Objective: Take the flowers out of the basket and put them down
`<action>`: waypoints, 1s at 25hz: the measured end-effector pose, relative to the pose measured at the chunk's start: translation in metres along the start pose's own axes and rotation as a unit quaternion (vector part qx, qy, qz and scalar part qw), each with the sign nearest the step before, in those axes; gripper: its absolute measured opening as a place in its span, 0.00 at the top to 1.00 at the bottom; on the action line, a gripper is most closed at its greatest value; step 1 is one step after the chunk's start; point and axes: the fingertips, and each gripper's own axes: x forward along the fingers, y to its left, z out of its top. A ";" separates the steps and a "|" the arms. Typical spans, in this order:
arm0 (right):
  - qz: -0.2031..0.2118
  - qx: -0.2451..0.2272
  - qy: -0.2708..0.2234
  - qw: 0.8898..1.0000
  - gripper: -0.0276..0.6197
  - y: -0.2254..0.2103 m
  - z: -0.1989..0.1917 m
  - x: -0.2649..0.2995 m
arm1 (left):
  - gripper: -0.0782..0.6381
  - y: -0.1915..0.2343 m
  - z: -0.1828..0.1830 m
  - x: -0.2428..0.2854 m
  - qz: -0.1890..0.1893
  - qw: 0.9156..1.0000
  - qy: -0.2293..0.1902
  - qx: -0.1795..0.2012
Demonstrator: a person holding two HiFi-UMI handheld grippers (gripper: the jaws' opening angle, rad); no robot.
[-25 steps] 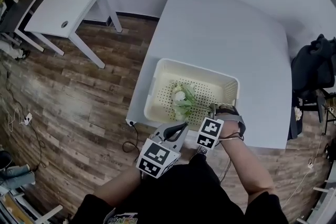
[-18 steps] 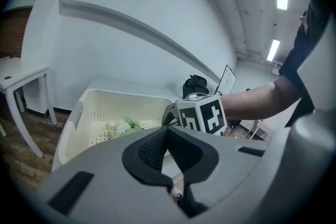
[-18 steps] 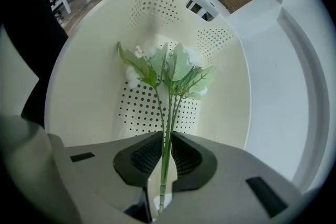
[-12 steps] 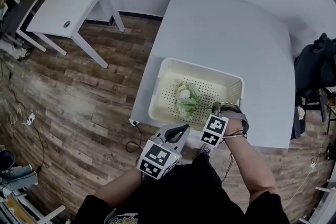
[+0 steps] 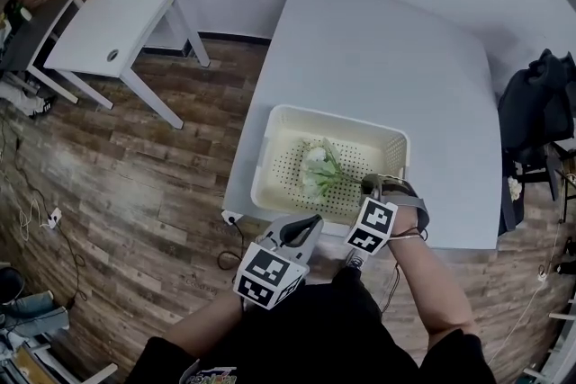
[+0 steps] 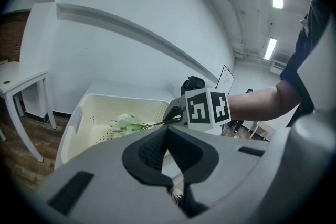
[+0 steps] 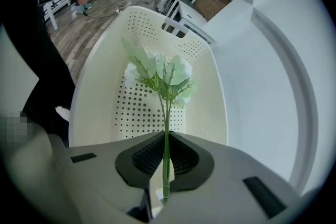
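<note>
A cream perforated basket [image 5: 274,159] stands at the near edge of the white table [image 5: 387,49]. White flowers with green leaves [image 5: 316,168] are over its floor, stems pointing to the near right. My right gripper [image 5: 367,186] is at the basket's near right rim, shut on the stems [image 7: 166,128]. In the right gripper view the blooms [image 7: 164,72] stand out beyond the jaws above the basket [image 7: 100,86]. My left gripper [image 5: 310,221] hovers off the table's near edge, shut and empty. In the left gripper view [image 6: 168,131] it faces the basket [image 6: 94,113], the flowers [image 6: 125,123] and the right gripper's marker cube [image 6: 207,107].
A small white side table [image 5: 112,13] stands on the wooden floor [image 5: 135,166] to the left. A dark bag or chair [image 5: 535,103] sits past the table's right edge. A cable [image 5: 225,252] lies on the floor by the table's near left corner.
Almost nothing: the head view has shifted a little. The right gripper stays shut on the stems by the basket's near right rim, and the left gripper keeps its place.
</note>
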 end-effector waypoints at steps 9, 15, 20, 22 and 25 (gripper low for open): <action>-0.056 0.131 -0.086 0.986 0.91 -0.029 -0.008 -0.044 | 0.88 -0.018 0.006 0.002 -0.008 1.000 -0.004 0.018; -0.075 0.321 -0.191 0.925 0.91 -0.053 -0.035 -0.089 | 0.88 -0.038 0.009 0.005 -0.022 0.999 -0.001 0.038; -0.107 0.444 -0.260 0.851 0.91 -0.066 -0.074 -0.128 | 0.88 -0.062 0.009 0.010 -0.042 0.997 0.002 0.059; -0.120 0.485 -0.275 0.821 0.91 -0.069 -0.091 -0.141 | 0.88 -0.071 0.012 0.012 -0.055 0.996 0.004 0.068; -0.138 0.536 -0.283 0.783 0.91 -0.067 -0.120 -0.153 | 0.88 -0.088 0.015 0.019 -0.075 0.994 0.006 0.079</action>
